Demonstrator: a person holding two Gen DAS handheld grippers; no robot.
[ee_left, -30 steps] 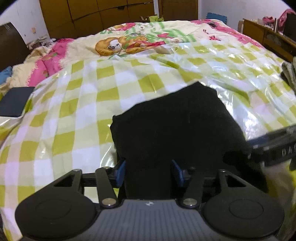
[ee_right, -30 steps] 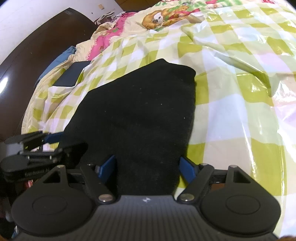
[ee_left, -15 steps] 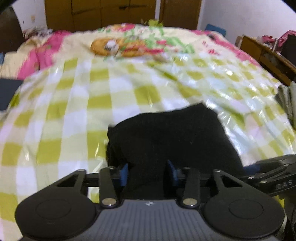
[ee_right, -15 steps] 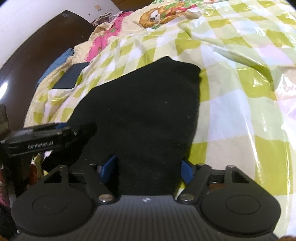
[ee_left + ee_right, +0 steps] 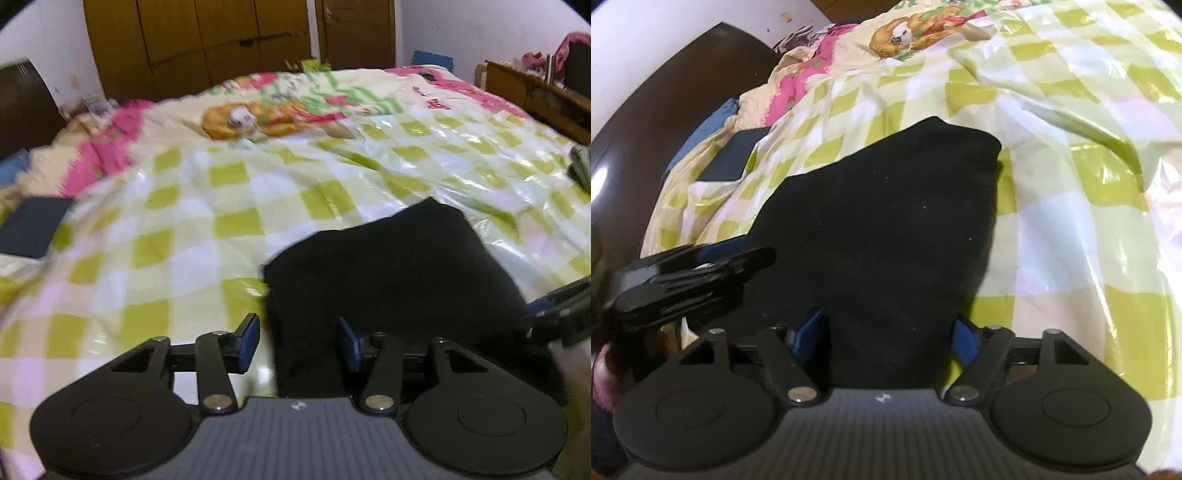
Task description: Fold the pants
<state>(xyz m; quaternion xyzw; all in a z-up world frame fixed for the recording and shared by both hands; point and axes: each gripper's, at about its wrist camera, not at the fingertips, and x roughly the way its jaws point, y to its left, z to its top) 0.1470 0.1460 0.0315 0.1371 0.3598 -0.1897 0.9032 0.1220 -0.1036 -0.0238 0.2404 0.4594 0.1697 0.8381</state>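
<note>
- The black pants (image 5: pixel 388 280) lie folded in a dark block on the yellow-and-white checked plastic sheet (image 5: pixel 229 221) that covers the bed.
- The left gripper (image 5: pixel 297 341) has its jaws opening at a middling gap. The near left edge of the pants runs between the two blue pads; the left pad (image 5: pixel 248 341) stands clear of the cloth over bare sheet, and the right one sits over the black fabric.
- Whether the right-hand pad of the left gripper touches the cloth cannot be told; the view is blurred.
- The right gripper (image 5: pixel 886 334) has its jaws opening and standing wide, and the near end of the pants fills nearly the whole space between its blue fingers (image 5: pixel 964 341). The pads lie at the cloth's two side edges; a firm squeeze does not show.
- Ahead of both sets of jaws the pants stretch away to a blunt far corner.
- In the right wrist view, the left gripper shows just left of the jaws, over the pants' left edge.
- Left of the left gripper's jaws, well apart, a dark flat rectangular object (image 5: pixel 29 230) rests at the bed's edge.
- Far beyond the jaws lies a cartoon-print quilt (image 5: pixel 266 110), with a brown wooden wardrobe (image 5: pixel 207 44) behind it.
</note>
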